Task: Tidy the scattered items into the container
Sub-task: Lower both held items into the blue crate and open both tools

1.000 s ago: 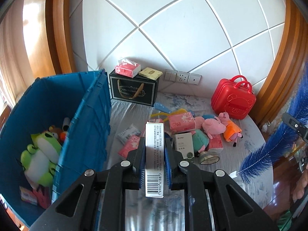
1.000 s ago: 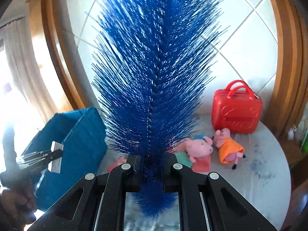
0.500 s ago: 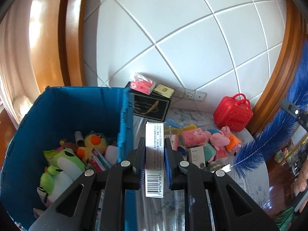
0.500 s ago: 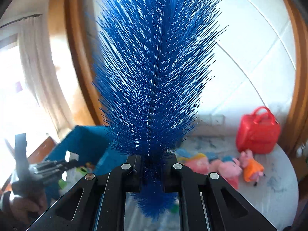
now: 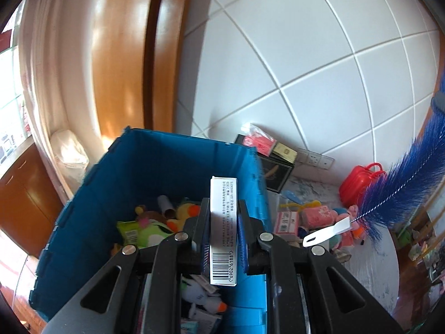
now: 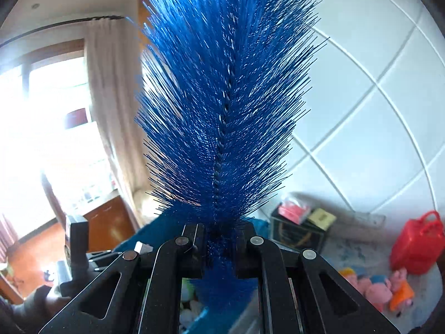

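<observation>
I count one blue crate (image 5: 155, 164); beside it, one black box (image 5: 278, 174) and one red case (image 5: 358, 183). I hold one white carton (image 5: 223, 222); one blue brush (image 6: 222, 105).

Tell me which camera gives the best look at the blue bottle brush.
The left wrist view: it shows the blue bottle brush whole from the side, down to its white handle. The right wrist view looks up along the bristles clamped in the right gripper, and the handle is hidden.
</observation>
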`<move>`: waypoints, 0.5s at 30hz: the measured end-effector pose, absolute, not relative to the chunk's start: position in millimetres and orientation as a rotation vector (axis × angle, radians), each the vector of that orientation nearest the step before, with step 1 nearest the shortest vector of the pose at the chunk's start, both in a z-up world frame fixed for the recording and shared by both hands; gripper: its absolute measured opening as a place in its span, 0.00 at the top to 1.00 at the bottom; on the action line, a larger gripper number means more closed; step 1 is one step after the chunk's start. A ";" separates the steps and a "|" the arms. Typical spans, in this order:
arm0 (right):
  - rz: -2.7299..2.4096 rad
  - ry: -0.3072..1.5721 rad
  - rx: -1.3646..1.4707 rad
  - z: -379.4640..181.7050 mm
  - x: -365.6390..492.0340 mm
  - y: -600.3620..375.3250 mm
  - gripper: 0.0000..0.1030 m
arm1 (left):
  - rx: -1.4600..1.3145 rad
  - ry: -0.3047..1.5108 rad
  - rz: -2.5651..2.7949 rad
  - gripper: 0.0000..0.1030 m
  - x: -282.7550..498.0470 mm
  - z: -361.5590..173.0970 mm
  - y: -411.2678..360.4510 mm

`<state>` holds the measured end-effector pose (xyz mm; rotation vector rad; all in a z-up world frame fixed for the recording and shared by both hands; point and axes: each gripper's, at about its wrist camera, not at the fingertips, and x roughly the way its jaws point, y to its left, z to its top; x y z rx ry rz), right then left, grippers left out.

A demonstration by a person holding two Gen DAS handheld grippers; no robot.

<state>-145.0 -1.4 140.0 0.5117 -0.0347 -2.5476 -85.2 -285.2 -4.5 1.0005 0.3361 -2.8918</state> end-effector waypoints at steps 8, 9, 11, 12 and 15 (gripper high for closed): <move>-2.393 -0.008 0.541 130.0 -149.1 -62.8 0.89 | 0.988 0.341 -2.776 0.84 -60.8 -12.7 -337.8; -2.371 -0.007 0.557 126.1 -150.2 -70.3 0.89 | 0.989 0.338 -2.762 0.84 -57.3 -14.3 -343.7; -2.335 -0.010 0.591 117.7 -154.1 -81.7 0.89 | 0.991 0.335 -2.745 0.84 -53.0 -17.0 -353.0; -2.315 -0.013 0.611 112.2 -157.5 -86.9 0.89 | 0.992 0.333 -2.736 0.84 -51.3 -18.7 -356.8; -2.265 -0.015 0.663 91.0 -161.8 -102.2 0.89 | 0.997 0.328 -2.710 0.84 -46.4 -23.4 -367.3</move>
